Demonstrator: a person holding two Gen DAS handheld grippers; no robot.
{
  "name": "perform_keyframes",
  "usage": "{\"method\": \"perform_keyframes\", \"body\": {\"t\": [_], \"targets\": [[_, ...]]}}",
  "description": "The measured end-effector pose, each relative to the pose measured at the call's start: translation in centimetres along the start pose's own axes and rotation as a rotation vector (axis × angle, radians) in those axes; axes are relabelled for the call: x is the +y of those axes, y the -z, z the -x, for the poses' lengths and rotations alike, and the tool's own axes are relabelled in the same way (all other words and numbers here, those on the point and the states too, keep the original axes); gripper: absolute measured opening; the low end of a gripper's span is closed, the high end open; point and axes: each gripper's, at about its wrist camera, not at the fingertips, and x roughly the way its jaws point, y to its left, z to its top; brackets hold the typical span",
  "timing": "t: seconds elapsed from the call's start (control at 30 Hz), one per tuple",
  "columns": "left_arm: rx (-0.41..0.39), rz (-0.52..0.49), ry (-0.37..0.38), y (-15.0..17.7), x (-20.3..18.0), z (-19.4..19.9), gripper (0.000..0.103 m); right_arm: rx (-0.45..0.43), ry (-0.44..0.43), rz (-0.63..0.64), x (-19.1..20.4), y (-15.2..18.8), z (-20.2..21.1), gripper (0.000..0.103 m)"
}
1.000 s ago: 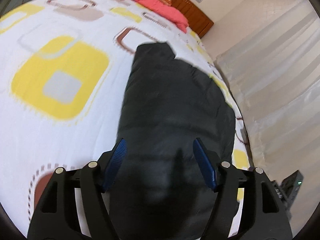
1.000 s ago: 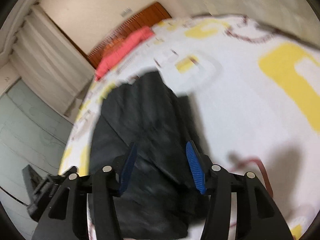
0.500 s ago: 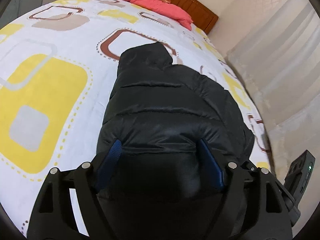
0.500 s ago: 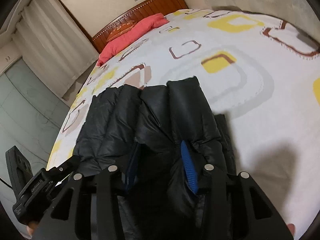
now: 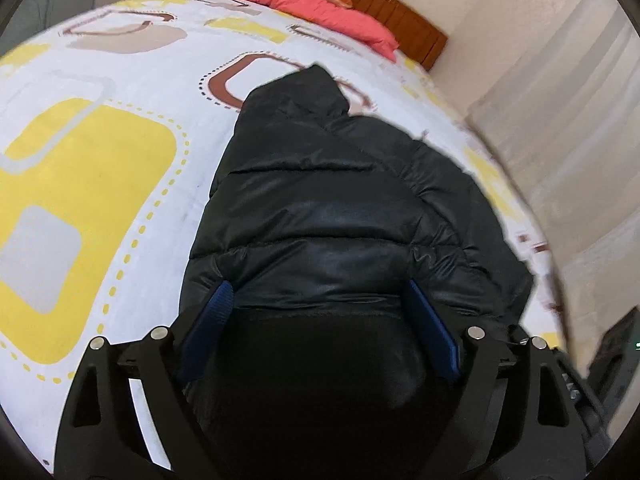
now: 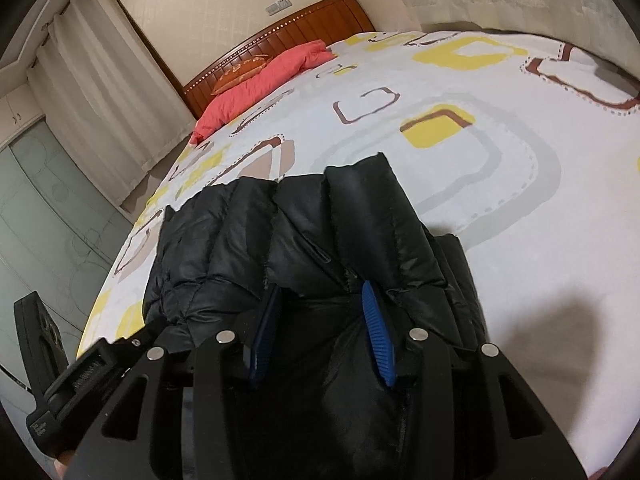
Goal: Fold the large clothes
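Black puffer jacket [image 5: 340, 216] runs lengthwise toward the headboard [image 5: 400, 24]. Left gripper [image 5: 320, 312] has just opened wide, straddling its hem; right gripper [image 6: 320, 316] pinches a fold, half-closed.

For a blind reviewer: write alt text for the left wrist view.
A black puffer jacket lies on a patterned bedspread, its near hem between the wide-spread blue pads of the left gripper. A red pillow lies by the wooden headboard.

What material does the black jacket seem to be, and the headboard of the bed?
The black jacket looks like shiny synthetic shell, probably nylon, with padded filling: it has a sheen and puffy stitched sections. The headboard looks like varnished reddish wood, with vertical slats and a glossy surface.
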Motion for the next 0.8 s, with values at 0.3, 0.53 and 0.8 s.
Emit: {"method": "perform_keyframes", "body": {"t": [0.3, 0.53, 0.8], "targets": [[0.143, 0.342, 0.146, 0.9, 7.3, 2.2, 0.1, 0.004, 0.024, -0.042, -2.2, -0.4, 3.4, 0.081], [0.214, 0.4, 0.336, 2.0, 7.5, 0.2, 0.101, 0.176, -0.171, -0.28, -7.4, 1.1, -0.1, 0.088], [0.191, 0.347, 0.309, 1.6, 6.6, 0.9, 0.077, 0.173, -0.284, -0.318, -7.6, 1.8, 0.2, 0.053]]}}
